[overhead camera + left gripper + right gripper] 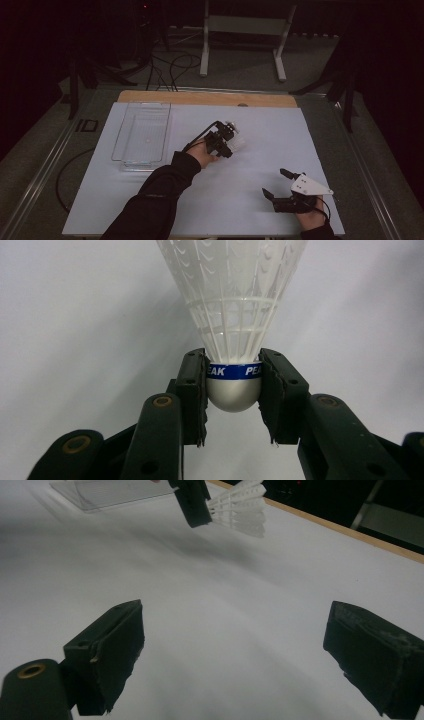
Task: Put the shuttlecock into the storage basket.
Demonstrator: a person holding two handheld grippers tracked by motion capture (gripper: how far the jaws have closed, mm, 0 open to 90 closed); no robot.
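A: Where's your shuttlecock [234, 315] right now?

B: In your left claw [233, 387], held above the white desk [270, 130] near its middle, to the right of the clear plastic tray [142, 134]. The 2 jaws are clamped on the rounded cork base, just at the blue band.

A: Is that the right place to hold it?

B: I'd say so. You've got something very light, and the white plastic skirt looks thin and springy, so squeezing there would likely bend or crack the ribs. The base is firm but smooth and domed, so it could slip out if you ease the pressure or tilt it fast.

A: And your other hand?

B: Your right claw [275, 183] rests low at the desk's near right corner, jaws spread wide with nothing between them.

A: What does each camera add?

B: The left gripper view gives you the pad contact and the lettering on the band. The high view gives you the tray's position, and the right gripper view shows the skirt from the side.
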